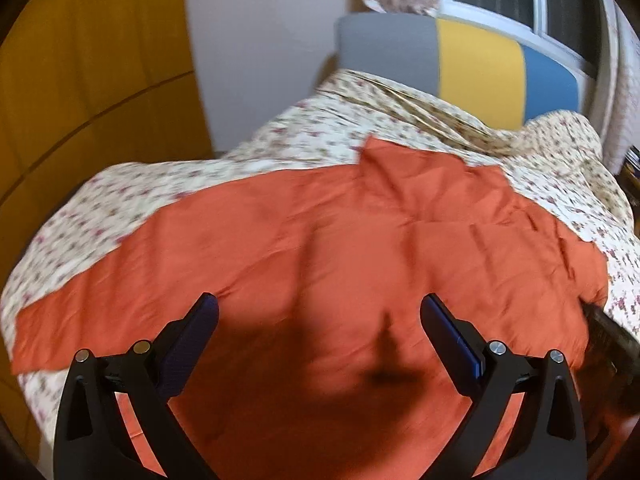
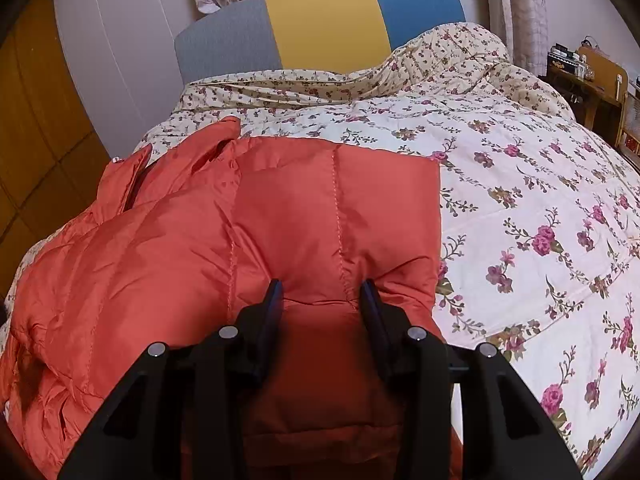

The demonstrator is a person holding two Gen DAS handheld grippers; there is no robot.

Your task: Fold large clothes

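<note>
A large orange quilted jacket [image 1: 320, 232] lies spread on the floral bedspread [image 1: 100, 208]. My left gripper [image 1: 319, 308] hovers above its middle, jaws wide open and empty, its shadow falling on the fabric. In the right wrist view the jacket [image 2: 160, 248] lies at the left, with a flat panel folded toward the headboard. My right gripper [image 2: 320, 286] has its jaws part closed around a puffed fold of the jacket's near edge, fabric bulging between the fingers.
The bedspread [image 2: 520, 208] stretches to the right of the jacket. A grey, yellow and blue headboard [image 2: 320, 20] stands at the far end under a window with curtains. A wooden wardrobe [image 1: 80, 60] is at the left, a cluttered wooden shelf [image 2: 588, 76] at the right.
</note>
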